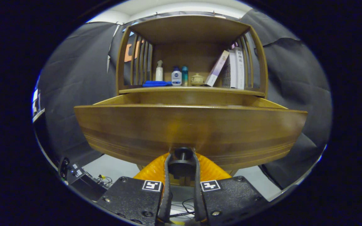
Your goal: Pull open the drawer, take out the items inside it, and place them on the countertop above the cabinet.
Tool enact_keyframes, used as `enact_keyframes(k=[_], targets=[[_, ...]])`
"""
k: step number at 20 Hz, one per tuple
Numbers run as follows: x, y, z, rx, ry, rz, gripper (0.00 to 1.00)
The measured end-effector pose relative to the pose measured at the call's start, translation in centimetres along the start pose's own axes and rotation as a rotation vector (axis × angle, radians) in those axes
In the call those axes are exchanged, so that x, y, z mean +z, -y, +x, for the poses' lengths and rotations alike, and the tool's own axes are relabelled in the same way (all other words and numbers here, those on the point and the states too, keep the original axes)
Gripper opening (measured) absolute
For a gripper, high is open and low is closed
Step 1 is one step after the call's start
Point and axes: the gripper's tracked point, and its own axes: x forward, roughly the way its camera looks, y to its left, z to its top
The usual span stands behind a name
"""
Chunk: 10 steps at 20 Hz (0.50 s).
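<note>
The gripper (182,163) pinches the dark knob (182,156) at the lower middle of the drawer (190,125) front; the pulled-out drawer's long axis runs crosswise, its front facing the fingers.

My camera rides on the gripper (182,163), low and very close to the drawer (190,128) front, facing the cabinet (190,31) straight on.

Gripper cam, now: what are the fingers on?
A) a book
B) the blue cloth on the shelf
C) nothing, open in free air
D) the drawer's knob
D: the gripper has both fingers closed around the dark drawer knob at the front of the drawer, which stands pulled out from the cabinet.
</note>
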Motion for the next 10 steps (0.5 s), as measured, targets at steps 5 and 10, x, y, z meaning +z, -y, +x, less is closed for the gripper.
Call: enact_keyframes(k=[5,10], targets=[[-0.6,0.0,-0.6,0.034,-0.019,-0.012,0.32],[-1.2,-0.2,-0.9,0.047,-0.047,-0.022,0.33]])
